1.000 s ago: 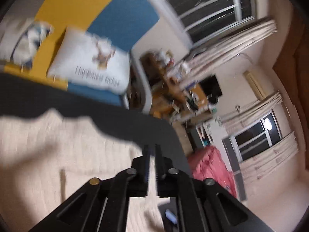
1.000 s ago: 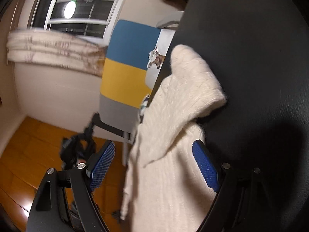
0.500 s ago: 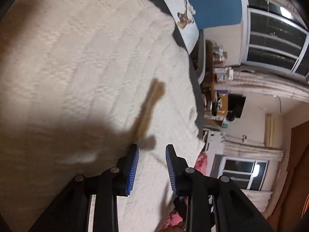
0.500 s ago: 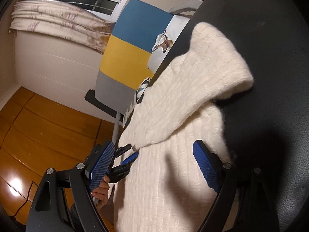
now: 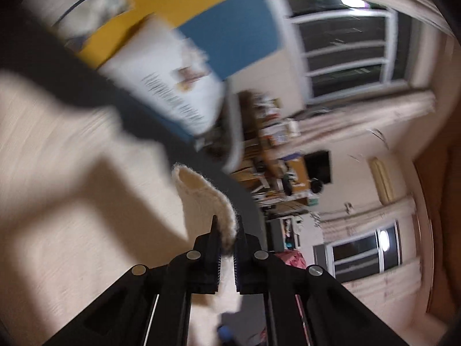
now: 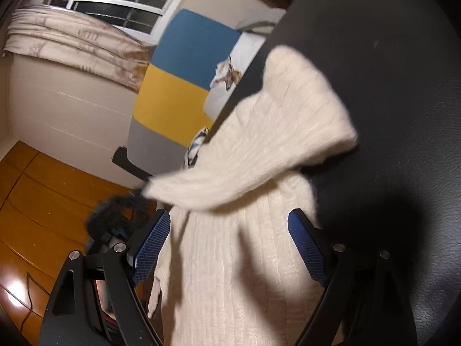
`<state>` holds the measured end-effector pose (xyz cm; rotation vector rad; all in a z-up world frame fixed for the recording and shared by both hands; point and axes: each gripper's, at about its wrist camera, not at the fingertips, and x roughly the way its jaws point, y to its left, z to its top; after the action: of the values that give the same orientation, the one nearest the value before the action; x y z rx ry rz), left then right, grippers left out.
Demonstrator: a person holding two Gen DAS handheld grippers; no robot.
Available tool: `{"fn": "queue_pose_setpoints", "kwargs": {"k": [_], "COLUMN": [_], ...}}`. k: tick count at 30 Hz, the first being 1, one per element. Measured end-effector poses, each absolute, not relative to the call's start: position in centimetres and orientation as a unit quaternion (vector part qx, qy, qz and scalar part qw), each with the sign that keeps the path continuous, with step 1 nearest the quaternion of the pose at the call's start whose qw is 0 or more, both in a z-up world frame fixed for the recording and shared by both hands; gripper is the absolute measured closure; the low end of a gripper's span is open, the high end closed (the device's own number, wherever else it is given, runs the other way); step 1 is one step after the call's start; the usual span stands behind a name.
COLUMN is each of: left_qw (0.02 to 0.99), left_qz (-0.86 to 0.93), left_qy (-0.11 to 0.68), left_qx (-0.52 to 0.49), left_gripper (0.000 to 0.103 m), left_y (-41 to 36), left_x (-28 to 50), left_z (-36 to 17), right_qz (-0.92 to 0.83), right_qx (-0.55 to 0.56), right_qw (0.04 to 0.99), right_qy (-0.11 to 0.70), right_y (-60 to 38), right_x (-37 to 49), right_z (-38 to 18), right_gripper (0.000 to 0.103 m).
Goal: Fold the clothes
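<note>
Sweater, cream and chunky-knit, was lying spread out on the black surface, with one edge hanging off the left side toward the wooden floor. A sleeve was folded across the body of it, with the cuff end pointing left past the surface's edge.

Left tool was pinched nearly closed on a fuzzy fold of the knit, the fabric bunched up between the blue pads and sticking up in a little loop just past the tips. That view was pretty motion-blurred, so the rest of the sweater only showed as a big pale smear at the left.

Right tool was spread wide, hovering over the sweater's body with nothing between its blue fingers. Couldn't tell if the tips were touching the knit or just above it.

Past the far edge of the surface stood a chair with blue, yellow and grey blocks, and a white cushion with a small print leaning against it. Curtains hung under a dark window behind.
</note>
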<state>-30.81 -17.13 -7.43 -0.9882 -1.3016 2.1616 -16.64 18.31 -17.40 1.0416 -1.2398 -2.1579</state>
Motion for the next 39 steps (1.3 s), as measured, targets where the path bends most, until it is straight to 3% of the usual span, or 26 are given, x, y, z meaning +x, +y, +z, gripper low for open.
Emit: {"fn": "queue_pose_setpoints", "kwargs": {"k": [4, 6, 13, 17, 23, 31, 35, 37, 39], "left_qw": [0.260, 0.270, 0.287, 0.287, 0.242, 0.122, 0.137, 0.154, 0.159], "left_qz": [0.807, 0.817, 0.832, 0.839, 0.854, 0.813, 0.778, 0.756, 0.744], "left_qy": [-0.429, -0.413, -0.383, -0.375, -0.359, -0.374, -0.430, -0.469, -0.490], "left_qx": [-0.312, -0.299, -0.282, -0.272, -0.289, -0.429, -0.437, -0.429, -0.425], "left_gripper": [0.098, 0.098, 0.098, 0.098, 0.098, 0.098, 0.096, 0.086, 0.085], "left_y": [-14.8, -13.7, -14.6, -16.8, -22.3, -28.2, -29.9, -30.8, -31.3], "left_x": [-33.5, -34.7, -33.7, -31.7, -27.4, -21.3, -20.0, -20.3, -21.1], "left_z": [0.1, 2.8, 5.5, 4.7, -0.7, -17.4, -20.4, -20.7, -20.7], "right_qz": [-0.756, -0.740, -0.672, -0.673, -0.701, -0.747, -0.761, -0.769, -0.775], "right_qx": [0.360, 0.341, 0.287, 0.270, 0.252, 0.309, 0.340, 0.353, 0.362], "right_qw": [0.251, 0.252, 0.216, 0.185, 0.156, 0.153, 0.157, 0.156, 0.156], "right_qy": [-0.485, -0.522, -0.647, -0.663, -0.649, -0.569, -0.529, -0.510, -0.493], "right_y": [18.4, 18.7, 19.3, 19.3, 19.7, 18.1, 17.2, 16.8, 16.5], "right_x": [-16.6, -17.1, -20.7, -22.4, -23.9, -25.6, -26.3, -26.6, -26.8], "right_z": [-17.7, -18.2, -20.5, -20.9, -20.3, -19.4, -19.1, -18.9, -18.7], "right_gripper": [0.015, 0.007, 0.002, 0.002, 0.002, 0.002, 0.002, 0.002, 0.002]}}
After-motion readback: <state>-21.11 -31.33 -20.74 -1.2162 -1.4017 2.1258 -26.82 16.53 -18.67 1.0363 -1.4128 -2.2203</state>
